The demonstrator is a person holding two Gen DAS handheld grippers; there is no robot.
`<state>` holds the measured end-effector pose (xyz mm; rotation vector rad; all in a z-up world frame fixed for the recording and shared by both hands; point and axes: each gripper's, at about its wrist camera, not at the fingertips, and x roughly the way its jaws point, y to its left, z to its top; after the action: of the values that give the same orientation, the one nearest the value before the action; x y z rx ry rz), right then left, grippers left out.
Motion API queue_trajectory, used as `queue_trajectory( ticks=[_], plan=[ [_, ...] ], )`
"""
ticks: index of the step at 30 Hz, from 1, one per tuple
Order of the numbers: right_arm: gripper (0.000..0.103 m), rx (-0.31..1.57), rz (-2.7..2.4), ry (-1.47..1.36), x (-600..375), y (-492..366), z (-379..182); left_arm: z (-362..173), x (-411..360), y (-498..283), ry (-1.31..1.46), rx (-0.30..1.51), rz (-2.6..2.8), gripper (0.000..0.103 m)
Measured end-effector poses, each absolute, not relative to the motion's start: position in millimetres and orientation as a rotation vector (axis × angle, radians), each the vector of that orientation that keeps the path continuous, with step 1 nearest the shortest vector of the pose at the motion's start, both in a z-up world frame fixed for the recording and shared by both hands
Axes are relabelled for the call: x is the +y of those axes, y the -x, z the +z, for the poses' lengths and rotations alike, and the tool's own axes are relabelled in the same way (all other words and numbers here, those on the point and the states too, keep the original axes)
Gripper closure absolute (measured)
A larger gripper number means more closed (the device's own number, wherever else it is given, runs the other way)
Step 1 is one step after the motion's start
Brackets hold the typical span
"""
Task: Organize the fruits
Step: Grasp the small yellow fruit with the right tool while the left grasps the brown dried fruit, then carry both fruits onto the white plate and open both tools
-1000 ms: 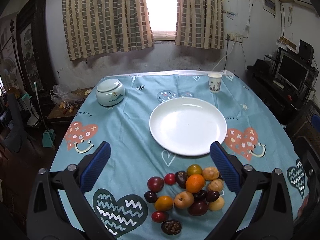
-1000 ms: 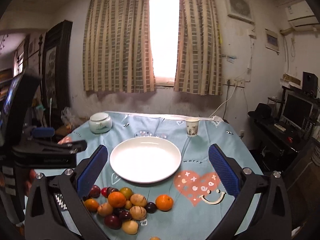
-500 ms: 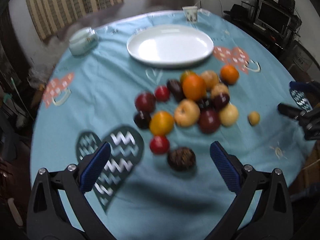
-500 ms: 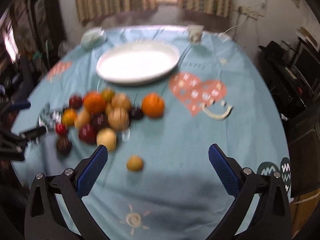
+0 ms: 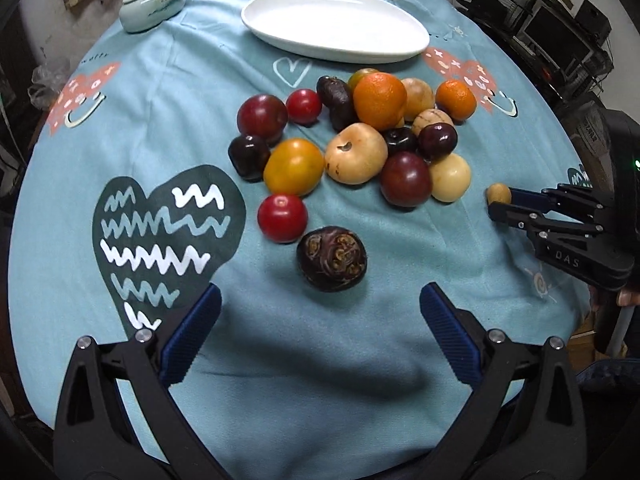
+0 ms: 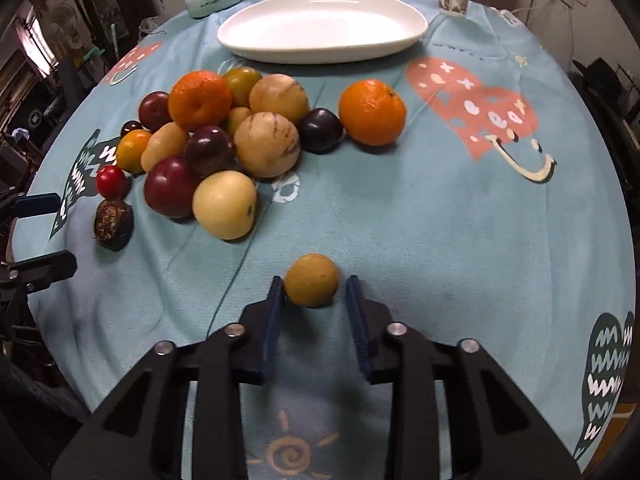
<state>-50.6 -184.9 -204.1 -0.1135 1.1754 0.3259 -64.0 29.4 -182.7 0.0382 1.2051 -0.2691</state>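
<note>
The right gripper (image 6: 311, 290) has just been closing, and its 2 blue pads now pinch a small round tan-yellow fruit (image 6: 312, 280) lying on the light-blue patterned tablecloth (image 6: 440, 220), apart from the mixed fruit pile (image 6: 224, 136). The left gripper (image 5: 320, 320), jaws spread wide, hovers near a dark wrinkled purple fruit (image 5: 331, 258). A white oval plate (image 5: 334, 24) sits beyond.

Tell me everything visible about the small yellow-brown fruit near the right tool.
The small yellow-brown fruit is round, dull and faintly speckled. It sits on the teal tablecloth, apart from the fruit pile. The right tool has just closed around it; its blue pads flank both sides, the left one touching.
</note>
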Motion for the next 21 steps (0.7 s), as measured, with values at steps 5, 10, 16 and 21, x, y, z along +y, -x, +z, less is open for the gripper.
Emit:
queue_trajectory(
  ticks=[5, 10, 16, 21],
  plan=[
    [0.076, 1.152, 0.364, 0.103, -188, 57, -195, -189, 23, 54, -0.005, 1.236, -0.280, 0.002],
    [0.075, 1.138, 0.365, 0.100, -190, 59, -190, -198, 22, 39, 0.042, 1.264, -0.227, 0.004],
    [0.076, 1.142, 0.378, 0.097, -191, 61, -189, -210, 24, 28, 0.107, 1.311, -0.203, 0.060],
    [0.076, 1.133, 0.397, 0.105, -191, 61, -187, -200, 20, 35, 0.086, 1.294, -0.235, 0.060]
  ],
)
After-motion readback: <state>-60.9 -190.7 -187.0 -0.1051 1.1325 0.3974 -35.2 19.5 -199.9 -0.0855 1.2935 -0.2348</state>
